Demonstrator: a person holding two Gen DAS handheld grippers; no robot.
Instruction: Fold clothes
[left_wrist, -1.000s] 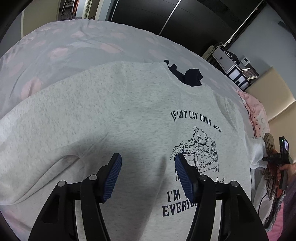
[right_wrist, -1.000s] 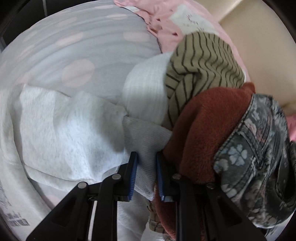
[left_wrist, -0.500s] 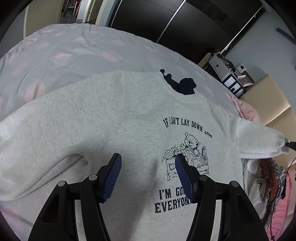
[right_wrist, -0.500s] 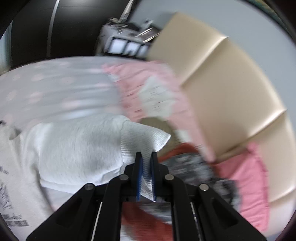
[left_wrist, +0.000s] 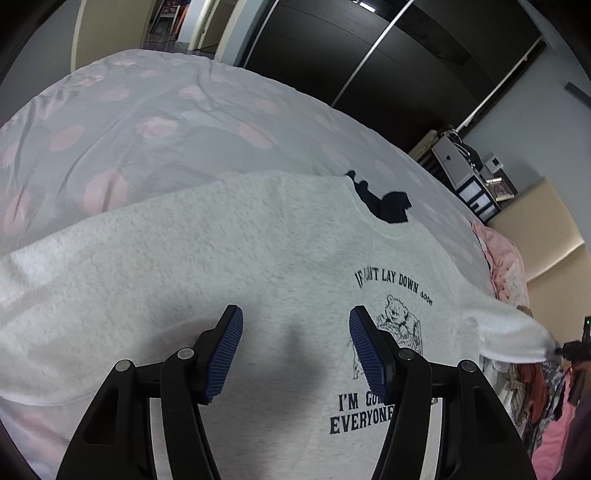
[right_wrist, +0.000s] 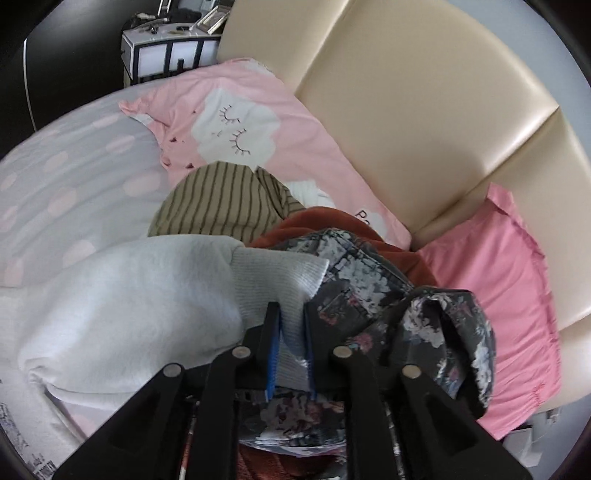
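A light grey sweatshirt (left_wrist: 221, 258) with a navy bear print lies front-up on the bed. My left gripper (left_wrist: 295, 347) hovers open above its chest, with nothing between its blue pads. The sweatshirt's right sleeve (left_wrist: 509, 332) is stretched out and lifted toward my right gripper (left_wrist: 569, 349) at the far right edge. In the right wrist view the ribbed cuff (right_wrist: 273, 273) sits between the pads of my right gripper (right_wrist: 291, 332), which still pinch it while the jaws are opening. The sleeve (right_wrist: 129, 295) trails away to the left.
A pile of clothes lies under the right gripper: a striped top (right_wrist: 221, 206), a rust fleece (right_wrist: 332, 221), floral denim (right_wrist: 369, 280). Pink pillows (right_wrist: 236, 122) lean on a beige headboard (right_wrist: 406, 92). A dark garment (left_wrist: 388, 206) lies beyond the collar on the dotted bedspread (left_wrist: 147, 129).
My right gripper has risen from the clothes pile with the cuff, pulling the sleeve out straight. The left gripper has drawn up and back a little, still open.
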